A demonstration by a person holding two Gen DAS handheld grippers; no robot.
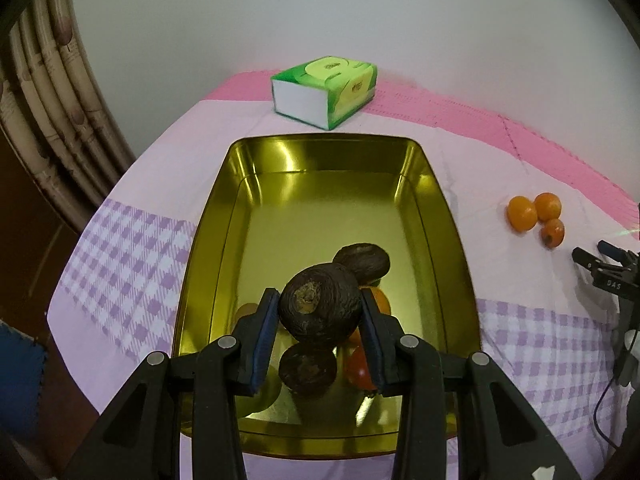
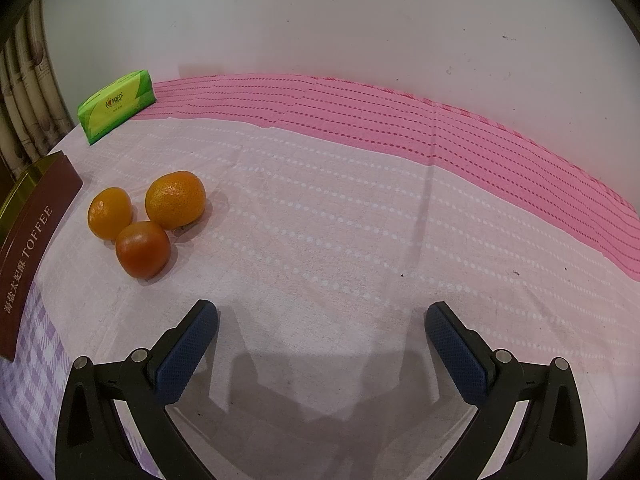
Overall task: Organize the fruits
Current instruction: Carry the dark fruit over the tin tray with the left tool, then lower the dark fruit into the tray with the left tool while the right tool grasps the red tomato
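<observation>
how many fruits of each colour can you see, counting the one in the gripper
Dark brown fruits: 3. One held in the left gripper, one behind it in the gold tin, one below it.
Orange fruits on the cloth: 3.
Orange or red fruits in the tin: at least 2, partly hidden.
Total: at least 8.

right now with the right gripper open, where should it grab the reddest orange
Grip the reddest orange across its round middle, coming from the near side: it is the closest of the three, and the other two oranges press against its far side. The right gripper stands open.
</observation>
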